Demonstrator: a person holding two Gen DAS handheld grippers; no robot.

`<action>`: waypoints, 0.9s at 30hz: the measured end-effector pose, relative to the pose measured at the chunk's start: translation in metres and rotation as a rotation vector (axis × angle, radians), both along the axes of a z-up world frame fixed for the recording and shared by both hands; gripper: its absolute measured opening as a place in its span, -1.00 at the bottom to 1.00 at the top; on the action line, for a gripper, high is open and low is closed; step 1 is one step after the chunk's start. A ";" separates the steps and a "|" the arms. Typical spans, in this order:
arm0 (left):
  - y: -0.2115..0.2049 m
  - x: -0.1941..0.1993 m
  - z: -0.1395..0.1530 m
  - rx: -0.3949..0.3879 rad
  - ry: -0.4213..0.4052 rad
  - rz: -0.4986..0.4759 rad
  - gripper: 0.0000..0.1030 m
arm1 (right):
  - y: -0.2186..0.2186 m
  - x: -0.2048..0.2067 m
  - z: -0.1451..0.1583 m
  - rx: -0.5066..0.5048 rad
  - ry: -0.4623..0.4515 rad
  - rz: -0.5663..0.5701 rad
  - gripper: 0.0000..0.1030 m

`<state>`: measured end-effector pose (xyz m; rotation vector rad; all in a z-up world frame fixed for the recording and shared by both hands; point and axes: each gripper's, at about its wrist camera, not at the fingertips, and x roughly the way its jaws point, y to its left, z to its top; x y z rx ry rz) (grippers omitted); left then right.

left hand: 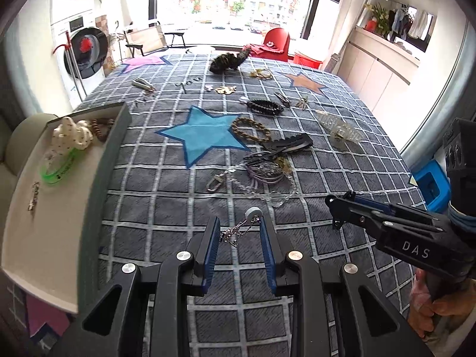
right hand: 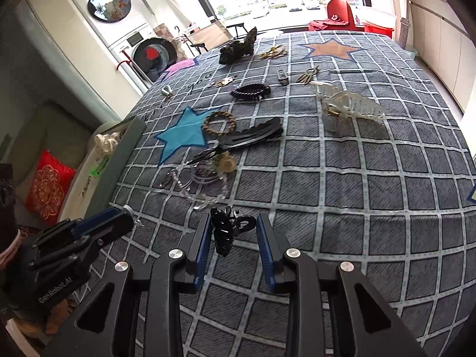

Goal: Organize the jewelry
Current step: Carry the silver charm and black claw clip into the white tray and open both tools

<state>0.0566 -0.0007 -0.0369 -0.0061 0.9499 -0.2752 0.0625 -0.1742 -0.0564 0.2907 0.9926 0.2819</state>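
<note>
Jewelry lies scattered mid-table (left hand: 342,175); left hand-held gripper (left hand: 239,232) seemingly pinches a silver charm (left hand: 235,232), right hand-held gripper (right hand: 233,232) clamps a black claw clip (right hand: 223,232). Carry both level to the left tray (left hand: 53,208).

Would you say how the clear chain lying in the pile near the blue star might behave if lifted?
The clear chain looks linked, so it would probably hang floppy. It lies tangled with hair ties, so it may drag them. It seems light plastic.
</note>
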 end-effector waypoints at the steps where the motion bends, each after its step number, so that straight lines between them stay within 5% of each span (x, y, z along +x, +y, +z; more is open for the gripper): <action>1: 0.005 -0.003 0.003 0.004 -0.008 0.008 -0.42 | 0.003 -0.001 0.001 -0.001 0.000 0.005 -0.36; 27: 0.146 -0.016 0.022 -0.039 -0.093 0.251 -0.42 | 0.133 0.019 0.037 -0.073 -0.044 0.227 -0.35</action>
